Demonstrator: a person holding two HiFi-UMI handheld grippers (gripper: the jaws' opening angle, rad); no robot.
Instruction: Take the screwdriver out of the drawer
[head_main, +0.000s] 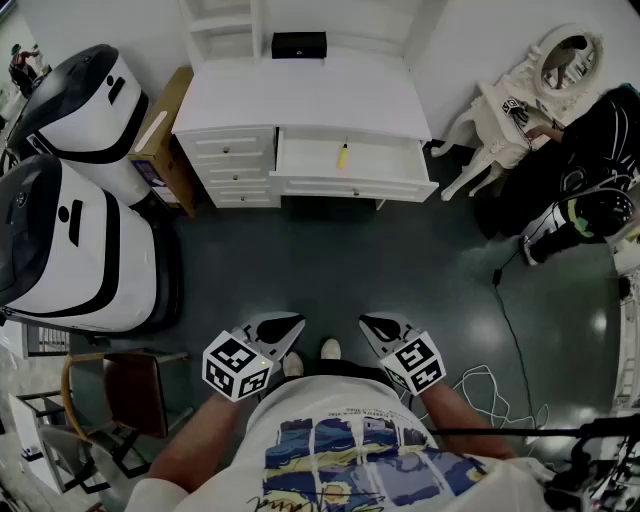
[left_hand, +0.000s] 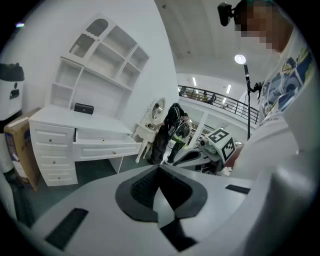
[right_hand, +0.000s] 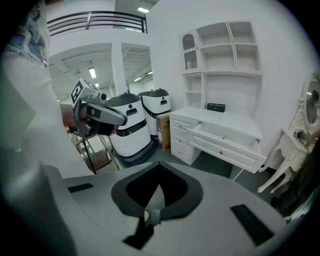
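Note:
A yellow-handled screwdriver (head_main: 342, 156) lies in the open drawer (head_main: 355, 186) of a white desk (head_main: 300, 95) at the far side of the floor. Both grippers are held close to the person's body, well short of the desk. My left gripper (head_main: 292, 326) points toward the desk with its jaws together and nothing between them. My right gripper (head_main: 369, 323) is likewise shut and empty. In the left gripper view the drawer (left_hand: 107, 150) stands open past the closed tips (left_hand: 160, 169). The right gripper view shows the same drawer (right_hand: 232, 147) beyond its tips (right_hand: 160, 166).
Two large white-and-black machines (head_main: 70, 240) and a cardboard box (head_main: 160, 140) stand left of the desk. A wooden chair (head_main: 125, 390) is at the near left. At the right are a white ornate stool with a mirror (head_main: 520, 100), a person in black (head_main: 590, 180) and cables (head_main: 500, 300) on the floor.

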